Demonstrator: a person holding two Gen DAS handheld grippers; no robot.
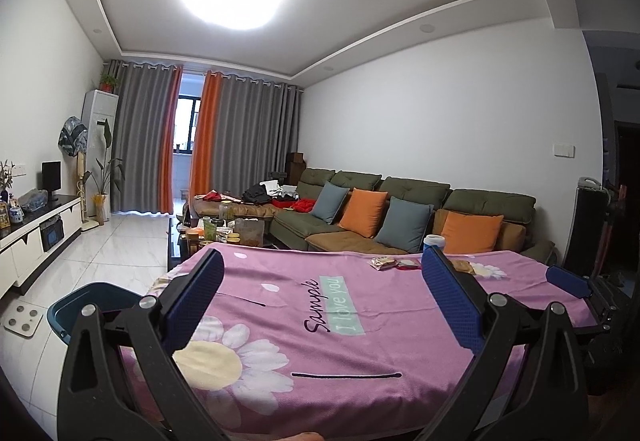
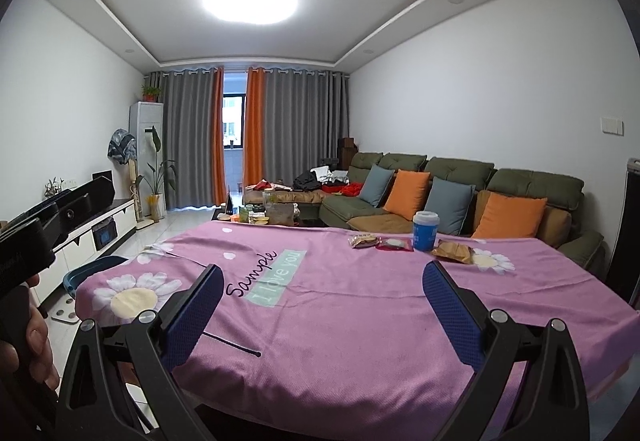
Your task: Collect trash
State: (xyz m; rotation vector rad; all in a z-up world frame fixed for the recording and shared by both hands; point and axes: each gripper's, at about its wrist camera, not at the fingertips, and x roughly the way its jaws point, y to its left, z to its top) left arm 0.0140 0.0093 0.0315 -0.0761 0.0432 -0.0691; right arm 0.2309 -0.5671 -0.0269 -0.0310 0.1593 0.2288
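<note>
Two open claws (image 1: pixel 320 297) (image 2: pixel 322 301), three wrappers (image 2: pixel 404 245), one cup (image 2: pixel 425 231)

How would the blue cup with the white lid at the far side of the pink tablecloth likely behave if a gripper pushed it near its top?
The blue cup stands upright and looks taller than wide, so a high push would probably tip it. Its round body suggests it would then roll. It sits on soft pink tablecloth, which may drag rather than let it slide.

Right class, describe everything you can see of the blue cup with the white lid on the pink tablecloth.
The blue cup with a white lid stands upright near the far edge of the pink flowered tablecloth. Its body is blue with small pale markings, too small to read, and looks like plastic or paper. A red-edged snack packet lies at its left and a crumpled brown wrapper at its right; contact is unclear. Neither gripper is near it.
</note>
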